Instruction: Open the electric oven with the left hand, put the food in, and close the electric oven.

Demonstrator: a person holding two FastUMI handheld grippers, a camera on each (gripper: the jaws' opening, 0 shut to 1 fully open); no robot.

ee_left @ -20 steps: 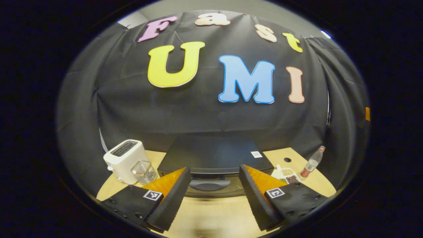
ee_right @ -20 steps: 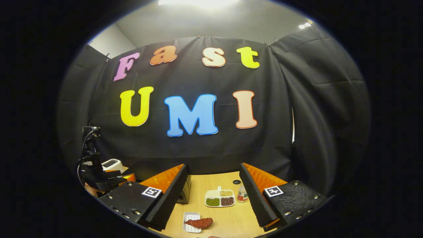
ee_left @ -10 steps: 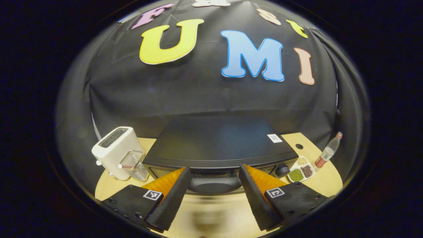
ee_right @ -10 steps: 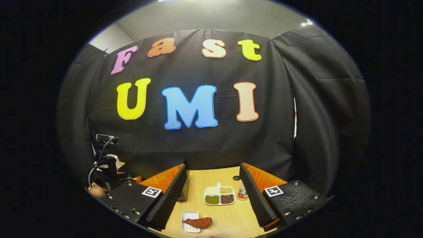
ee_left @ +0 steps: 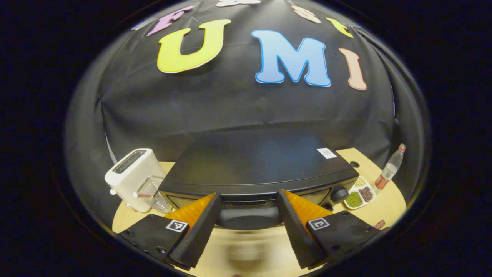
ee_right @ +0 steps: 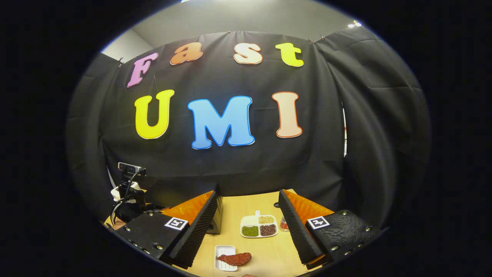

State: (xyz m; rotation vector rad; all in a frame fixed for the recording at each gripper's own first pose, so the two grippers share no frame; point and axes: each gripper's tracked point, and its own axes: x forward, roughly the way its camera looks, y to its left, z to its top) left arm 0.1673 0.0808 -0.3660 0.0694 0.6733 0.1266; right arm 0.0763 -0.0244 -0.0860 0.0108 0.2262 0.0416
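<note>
- Left gripper, left gripper view: jaws spread wide, holding nothing. Oven sits straight ahead on the table; its handle lies crosswise between the fingers, not yet pinched. Toaster off to the left.
- Right gripper, right gripper view: jaws spread, empty. Food rests on a small tray just below and ahead, between the fingers. Divided dish farther back.
- Judgement: left gripper is nearer the handle; closing across it comes next.

A black cloth wall hangs in folds across the middle of both views. Above it, at the top of the right gripper view, a grey ceiling shows. A light wooden table fills the lower centre.
</note>
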